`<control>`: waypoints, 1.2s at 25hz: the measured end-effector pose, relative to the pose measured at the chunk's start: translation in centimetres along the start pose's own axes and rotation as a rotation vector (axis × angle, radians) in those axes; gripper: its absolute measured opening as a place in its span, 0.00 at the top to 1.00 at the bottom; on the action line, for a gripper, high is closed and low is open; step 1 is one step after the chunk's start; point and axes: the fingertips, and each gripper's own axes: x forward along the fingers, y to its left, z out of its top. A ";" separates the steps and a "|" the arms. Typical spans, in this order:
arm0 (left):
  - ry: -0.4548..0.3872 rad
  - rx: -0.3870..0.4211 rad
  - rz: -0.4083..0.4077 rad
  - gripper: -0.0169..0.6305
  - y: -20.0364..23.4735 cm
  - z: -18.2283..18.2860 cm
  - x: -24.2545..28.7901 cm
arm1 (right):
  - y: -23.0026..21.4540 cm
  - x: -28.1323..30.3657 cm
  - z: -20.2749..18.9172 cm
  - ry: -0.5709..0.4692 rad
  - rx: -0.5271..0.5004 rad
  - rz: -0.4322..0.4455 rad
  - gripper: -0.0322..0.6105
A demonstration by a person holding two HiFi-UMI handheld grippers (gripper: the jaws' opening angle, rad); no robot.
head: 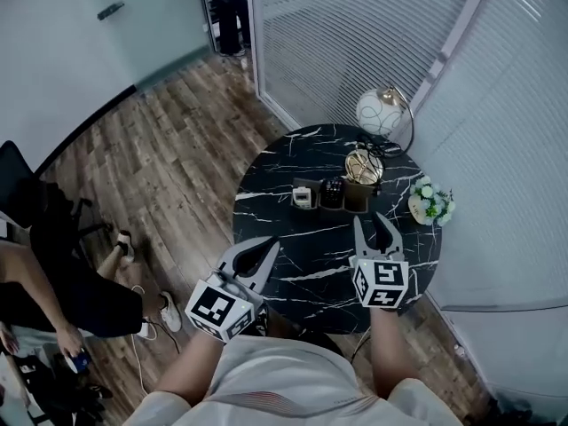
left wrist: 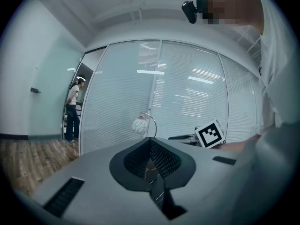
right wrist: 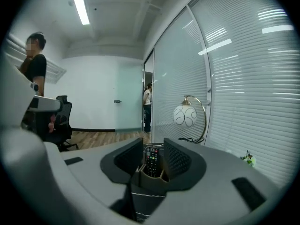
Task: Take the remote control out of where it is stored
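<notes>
Remote (right wrist: 152, 161) in boxy, perhaps wooden holder (right wrist: 149, 181)

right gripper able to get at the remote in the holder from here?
Probably yes. The right gripper has its jaws apart and points straight at the remote, which stands upright in the holder. Only bare table lies between them; the lamp stands behind, out of the way.
</notes>
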 end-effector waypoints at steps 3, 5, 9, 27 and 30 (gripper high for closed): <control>0.011 -0.009 0.025 0.96 1.4 -0.5 -0.7 | 0.6 2.6 -0.9 0.028 0.001 -0.016 0.73; 0.018 -0.017 0.045 0.96 2.5 -0.8 -1.2 | 1.0 4.4 -1.7 0.047 0.001 -0.031 0.70; 0.037 -0.034 0.076 0.96 4.3 -1.6 -2.1 | 1.3 8.5 -4.6 0.112 -0.002 -0.080 0.62; 0.141 -0.070 0.104 0.96 8.6 -5.1 -3.6 | -0.1 17.4 -13.4 0.254 0.075 -0.273 0.56; 0.147 -0.071 0.088 0.96 8.6 -5.3 -3.3 | -0.1 17.3 -13.3 0.243 0.082 -0.272 0.57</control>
